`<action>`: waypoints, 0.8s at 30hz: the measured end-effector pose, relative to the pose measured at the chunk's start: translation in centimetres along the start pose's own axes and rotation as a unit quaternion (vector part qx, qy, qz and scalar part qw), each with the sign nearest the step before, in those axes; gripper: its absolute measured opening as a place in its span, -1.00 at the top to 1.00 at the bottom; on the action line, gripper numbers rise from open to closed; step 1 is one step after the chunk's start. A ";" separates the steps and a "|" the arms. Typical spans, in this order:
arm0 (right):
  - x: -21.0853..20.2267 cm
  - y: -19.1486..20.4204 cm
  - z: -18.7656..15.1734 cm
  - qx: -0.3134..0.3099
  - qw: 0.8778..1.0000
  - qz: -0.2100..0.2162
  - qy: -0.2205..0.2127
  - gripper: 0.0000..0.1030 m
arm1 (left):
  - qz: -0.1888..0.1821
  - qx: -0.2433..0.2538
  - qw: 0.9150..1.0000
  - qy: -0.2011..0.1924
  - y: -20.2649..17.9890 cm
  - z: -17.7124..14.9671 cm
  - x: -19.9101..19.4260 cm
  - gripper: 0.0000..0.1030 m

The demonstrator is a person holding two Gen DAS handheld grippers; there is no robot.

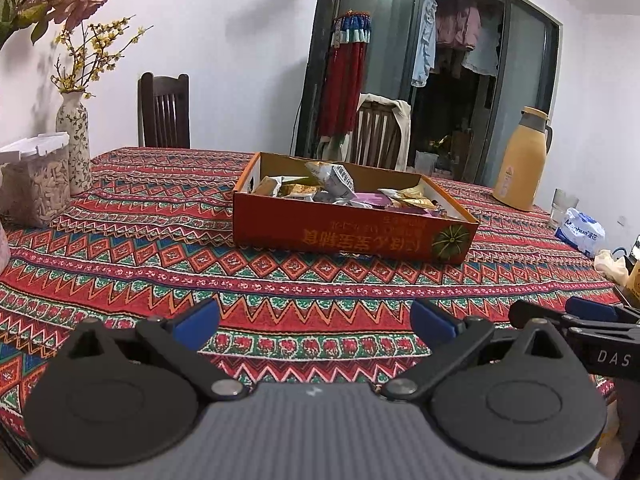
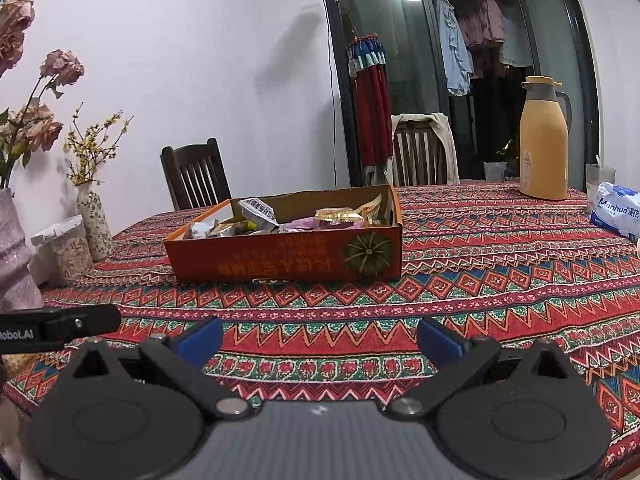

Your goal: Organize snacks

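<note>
On the zigzag-woven tablecloth (image 1: 160, 240), a shallow orange cardboard box (image 1: 352, 236) heaped with crinkled foil snack packets (image 1: 340, 184). Left gripper (image 1: 316, 320) and right gripper (image 2: 320, 340) spread wide, blue-padded, empty.

Tablecloth (image 1: 160, 240): red ground, bands of zigzags and diamonds in teal, orange, blue, white. Box (image 1: 348, 236), centre: orange, yellow lettering, green pumpkin print at its 4 o'clock corner. Snack packets (image 1: 332, 188) inside: gold, silver, pink. Jug (image 2: 543, 144), 2 o'clock: mustard yellow, grey collar. Vase (image 1: 76, 140), 9 o'clock: cream, floral speckle. Gripper pads (image 1: 196, 322): blue on black.
</note>
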State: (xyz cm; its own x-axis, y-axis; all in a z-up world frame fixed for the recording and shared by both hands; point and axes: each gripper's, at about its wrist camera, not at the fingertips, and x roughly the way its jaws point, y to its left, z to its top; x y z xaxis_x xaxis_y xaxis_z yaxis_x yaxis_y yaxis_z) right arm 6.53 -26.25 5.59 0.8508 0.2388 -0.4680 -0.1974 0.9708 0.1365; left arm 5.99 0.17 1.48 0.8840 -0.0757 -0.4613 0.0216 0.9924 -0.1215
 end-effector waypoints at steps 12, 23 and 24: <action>0.1 0.2 -0.1 0.000 1.000 0.000 0.002 -1.00 | -0.001 0.002 1.000 -0.001 0.0 0.0 0.0 -1.00; 0.2 0.2 -0.1 0.001 1.000 -0.001 0.003 -1.00 | -0.001 0.002 1.000 -0.001 0.0 0.0 0.1 -1.00; 0.2 0.2 -0.1 0.001 1.000 0.000 0.003 -1.00 | 0.000 0.002 1.000 -0.001 0.1 0.0 0.1 -1.00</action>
State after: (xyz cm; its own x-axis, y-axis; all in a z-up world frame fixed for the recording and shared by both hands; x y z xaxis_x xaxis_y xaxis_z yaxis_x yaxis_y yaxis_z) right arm 6.59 -26.01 5.41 0.8482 0.2380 -0.4731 -0.1956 0.9710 0.1378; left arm 6.05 0.23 1.39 0.8848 -0.0764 -0.4598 0.0241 0.9927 -0.1186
